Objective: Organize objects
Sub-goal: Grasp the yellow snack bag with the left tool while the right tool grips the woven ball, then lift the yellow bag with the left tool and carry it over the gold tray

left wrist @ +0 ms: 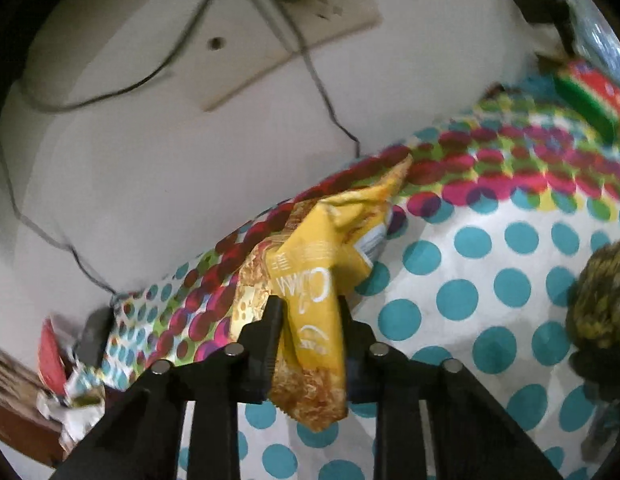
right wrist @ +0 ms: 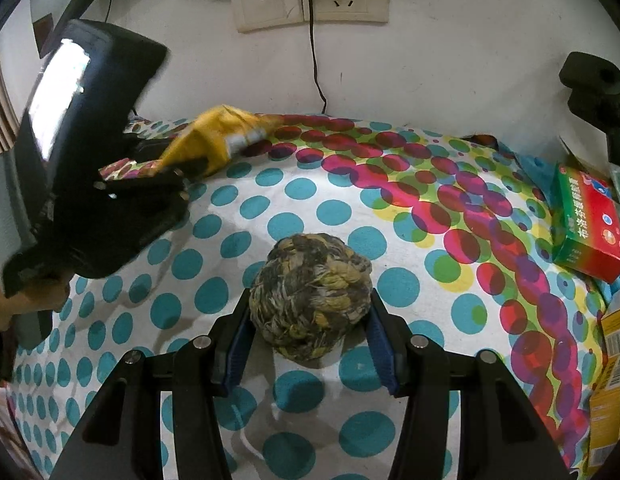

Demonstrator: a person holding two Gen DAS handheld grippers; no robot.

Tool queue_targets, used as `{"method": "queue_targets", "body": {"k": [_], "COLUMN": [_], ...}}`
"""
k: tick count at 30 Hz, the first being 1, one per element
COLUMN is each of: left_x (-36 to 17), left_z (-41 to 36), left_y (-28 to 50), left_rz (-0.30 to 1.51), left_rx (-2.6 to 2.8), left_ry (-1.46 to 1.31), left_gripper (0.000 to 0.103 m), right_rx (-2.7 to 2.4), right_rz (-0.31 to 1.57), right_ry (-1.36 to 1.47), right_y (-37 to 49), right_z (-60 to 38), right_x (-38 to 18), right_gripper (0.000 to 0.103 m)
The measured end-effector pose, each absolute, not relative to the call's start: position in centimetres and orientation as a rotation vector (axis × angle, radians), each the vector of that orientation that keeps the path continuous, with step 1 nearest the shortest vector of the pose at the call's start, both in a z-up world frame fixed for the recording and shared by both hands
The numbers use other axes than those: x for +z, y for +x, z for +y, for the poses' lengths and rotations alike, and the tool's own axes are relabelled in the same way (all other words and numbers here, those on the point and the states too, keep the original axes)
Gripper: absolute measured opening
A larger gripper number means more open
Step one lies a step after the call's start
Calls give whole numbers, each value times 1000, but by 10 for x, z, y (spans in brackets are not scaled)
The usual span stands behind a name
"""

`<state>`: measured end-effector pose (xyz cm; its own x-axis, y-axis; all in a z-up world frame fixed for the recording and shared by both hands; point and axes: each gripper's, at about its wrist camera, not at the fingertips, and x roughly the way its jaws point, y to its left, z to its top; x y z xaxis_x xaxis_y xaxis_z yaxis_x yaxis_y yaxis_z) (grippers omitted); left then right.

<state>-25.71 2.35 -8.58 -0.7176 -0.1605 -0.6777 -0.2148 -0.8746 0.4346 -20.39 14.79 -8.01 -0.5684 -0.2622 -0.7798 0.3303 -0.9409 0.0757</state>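
The left gripper (left wrist: 307,308) pinches the yellow snack bag (left wrist: 330,240) at one end, near the wall on the dotted cloth (left wrist: 470,280). The bag looks light, thin, crinkly and easy to crush. The right gripper (right wrist: 307,320) hugs a round, rough rope ball (right wrist: 310,296) by its sides, mid-cloth.

home: dotted bedsheet (right wrist: 310,208), wall sockets (right wrist: 310,4)

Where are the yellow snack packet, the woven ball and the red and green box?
yellow snack packet (left wrist: 314,308): left wrist view, lower half between the fingers.
woven ball (right wrist: 310,296): right wrist view, centre of its top.
red and green box (right wrist: 588,224): right wrist view, top face.
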Motion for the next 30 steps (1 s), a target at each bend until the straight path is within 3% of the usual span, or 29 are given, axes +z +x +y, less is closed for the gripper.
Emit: {"method": "queue_targets", "body": {"k": [23, 30], "left_x": [-56, -53], "left_z": [-21, -31], "left_y": [-166, -138], "left_rz": [181, 111], "left_rx": [2892, 2942], "left_ry": [-1190, -1167], "left_gripper": [22, 22], "right_rx": [-2533, -2542], "right_rz": [166, 193], "right_ry": [1229, 1225], "right_y": [-203, -201], "right_z": [147, 144], "right_x": [-83, -87], "right_gripper": [49, 49]}}
